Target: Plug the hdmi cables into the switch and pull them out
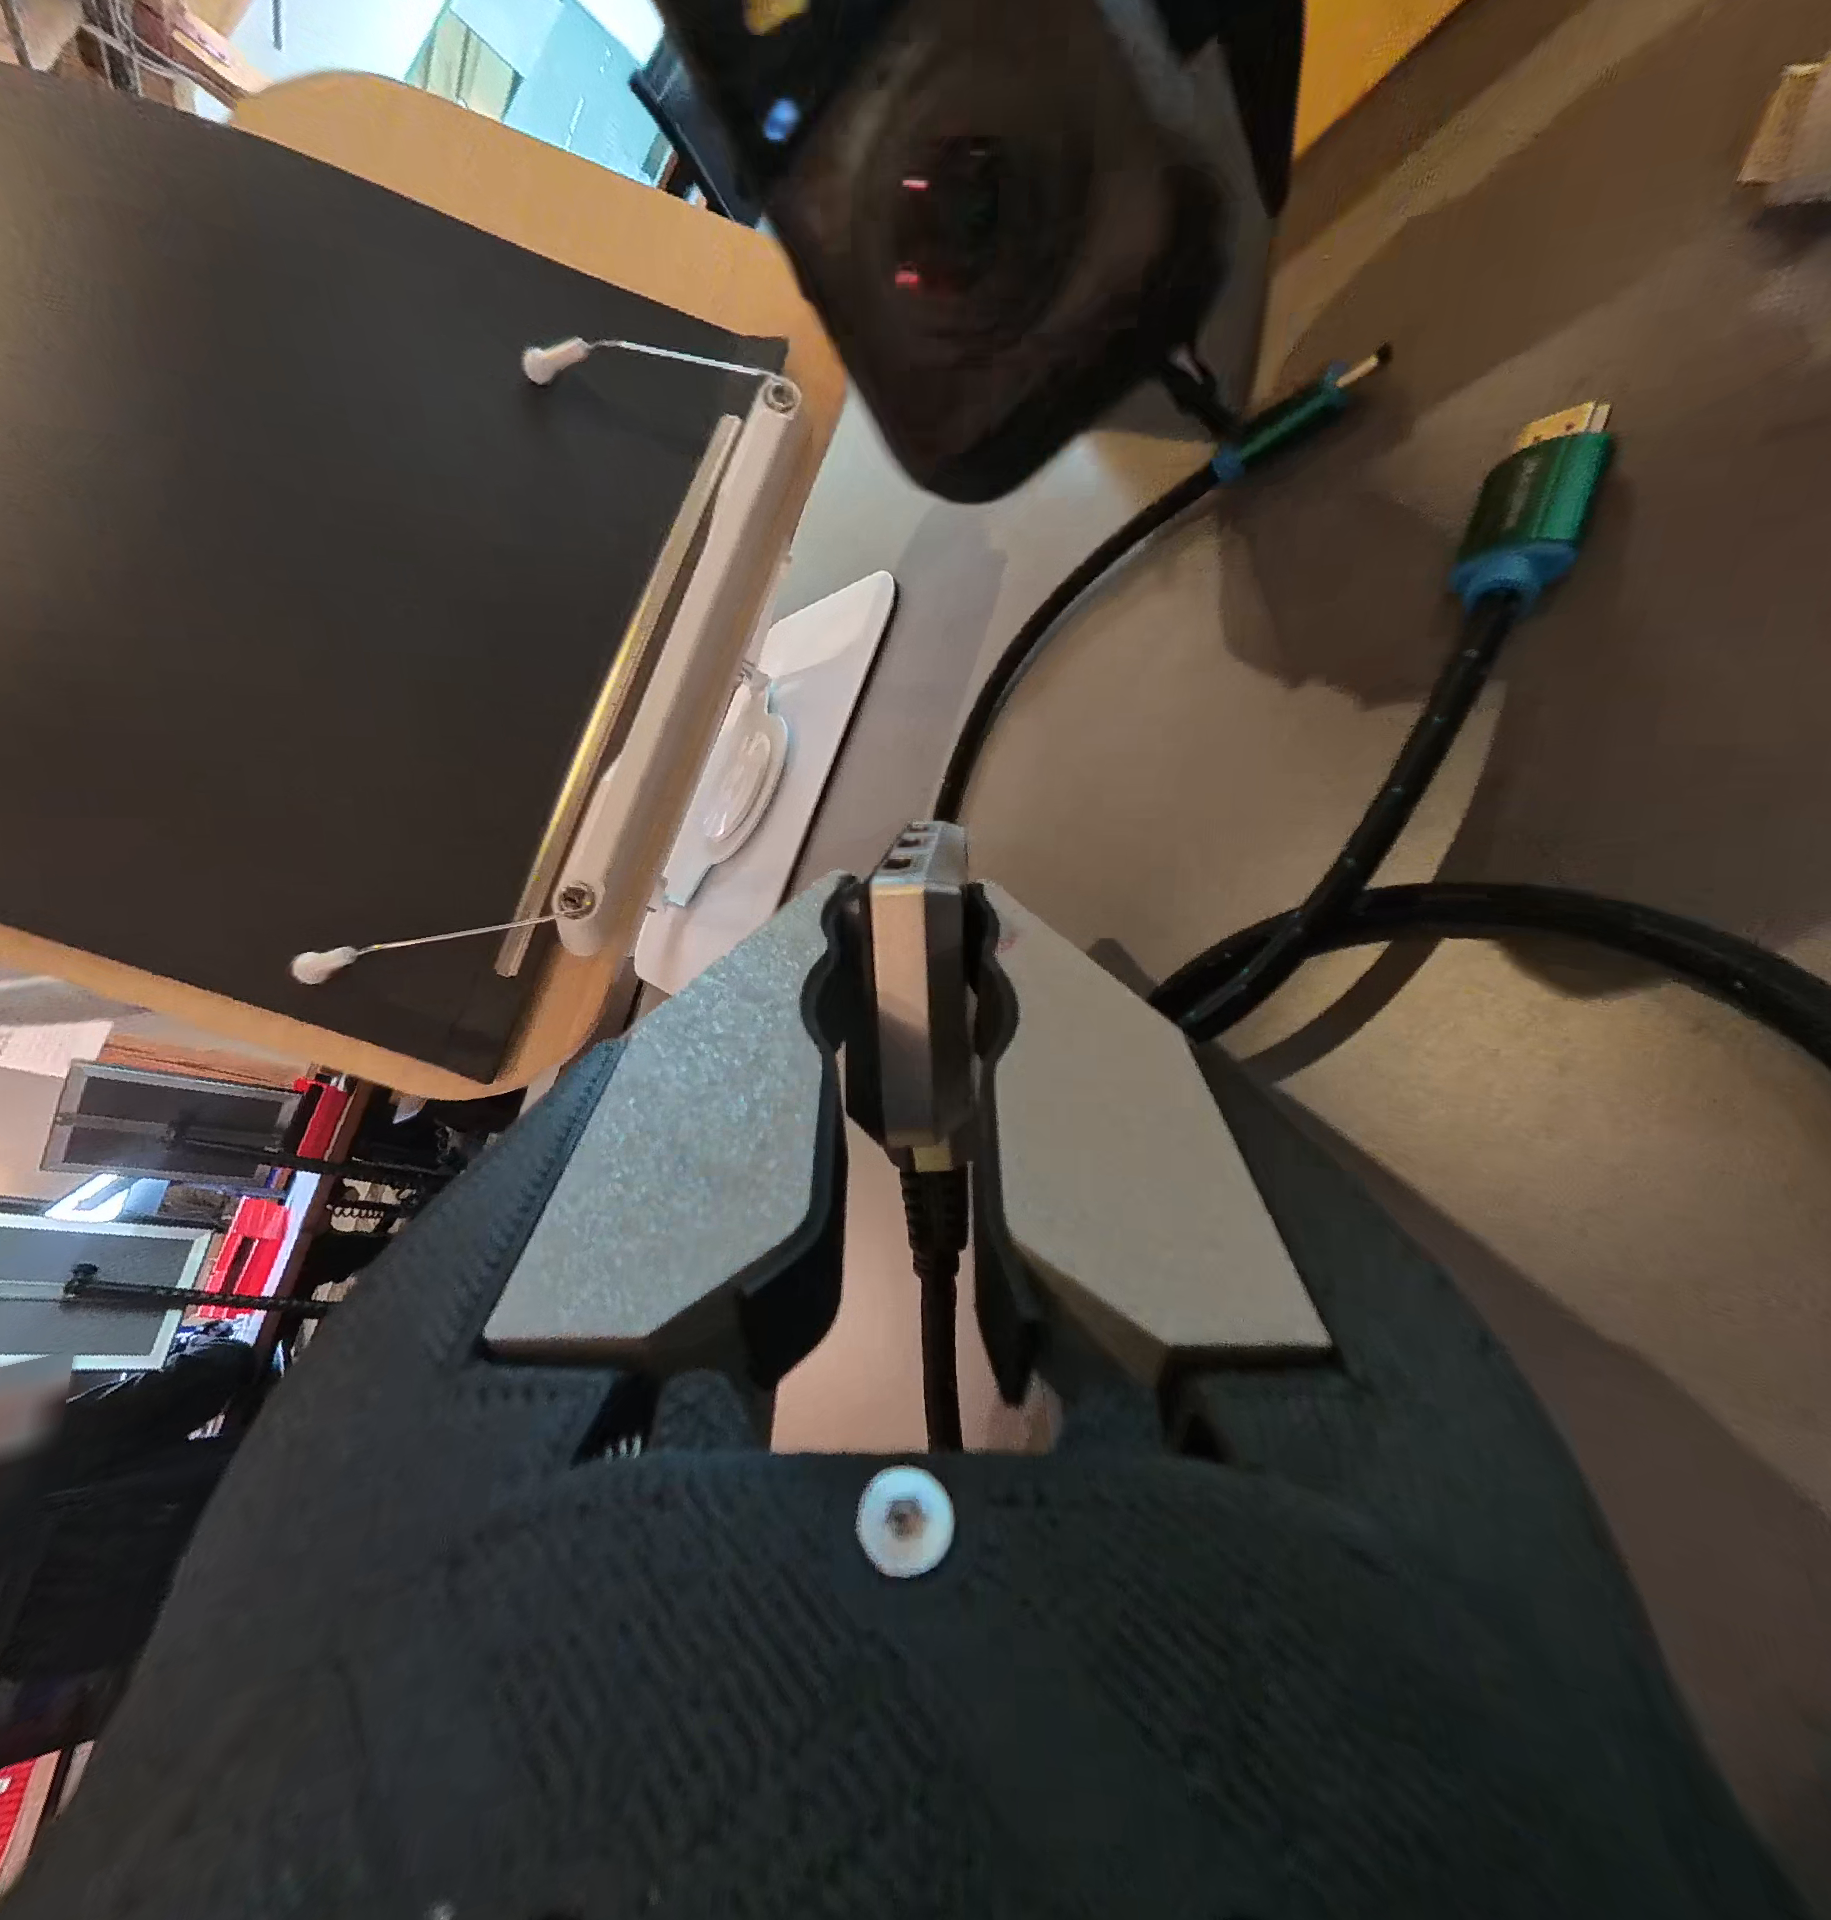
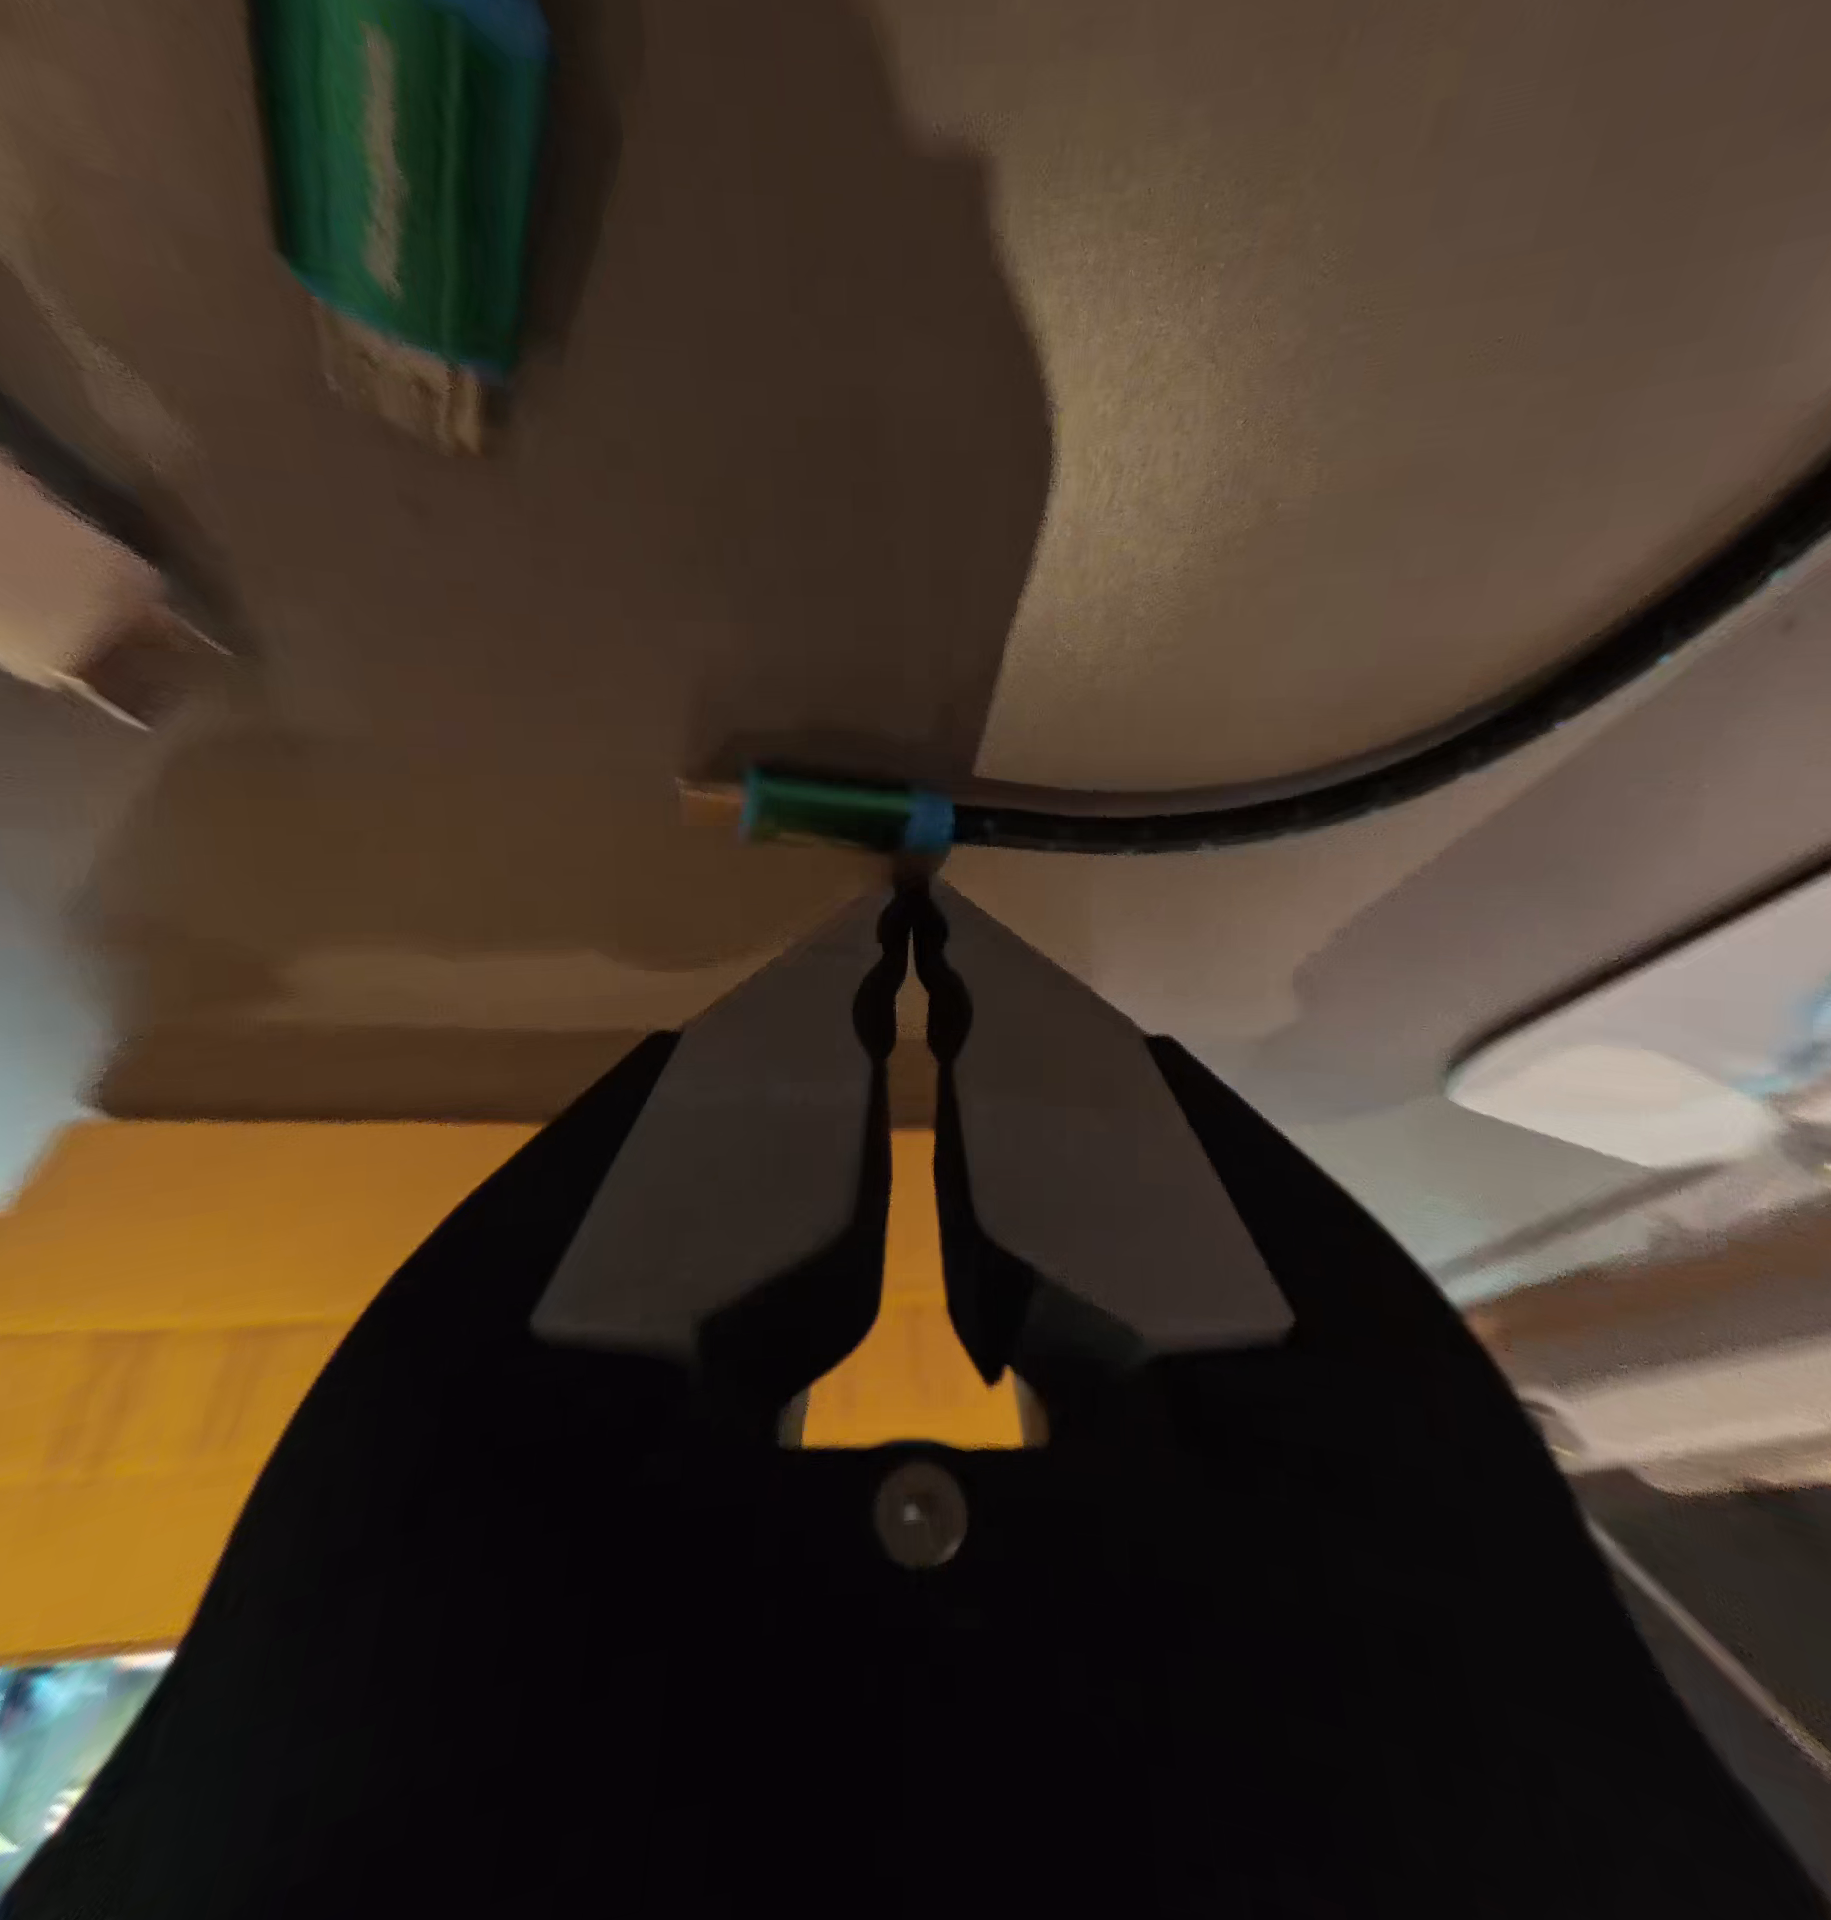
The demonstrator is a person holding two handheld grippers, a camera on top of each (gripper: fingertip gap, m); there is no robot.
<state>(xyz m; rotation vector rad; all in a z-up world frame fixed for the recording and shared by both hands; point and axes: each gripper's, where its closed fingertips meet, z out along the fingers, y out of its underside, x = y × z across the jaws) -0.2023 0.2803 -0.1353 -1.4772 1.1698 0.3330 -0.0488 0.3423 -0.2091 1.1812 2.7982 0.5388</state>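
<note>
My left gripper (image 1: 911,904) is shut on the grey HDMI switch (image 1: 916,987) and holds it edge-on above the table (image 1: 1513,1195). Its ports face away, and a black cable leaves its near end. My right gripper (image 2: 913,894) is shut. Its tips meet just short of the blue collar of a green HDMI plug (image 2: 838,816) lying side-on on the table, with nothing between the pads. That plug (image 1: 1285,421) and the right gripper's body (image 1: 994,208) also show in the left wrist view. A second green plug (image 1: 1539,488) lies loose to the right and shows blurred in the right wrist view (image 2: 402,208).
Black cables (image 1: 1015,644) curve and cross over the table (image 2: 1306,416). A black board with metal clips on a wooden stand (image 1: 267,571) stands at the left, with a white packet (image 1: 817,675) beside it. Crumpled paper (image 1: 1815,135) lies at the far right.
</note>
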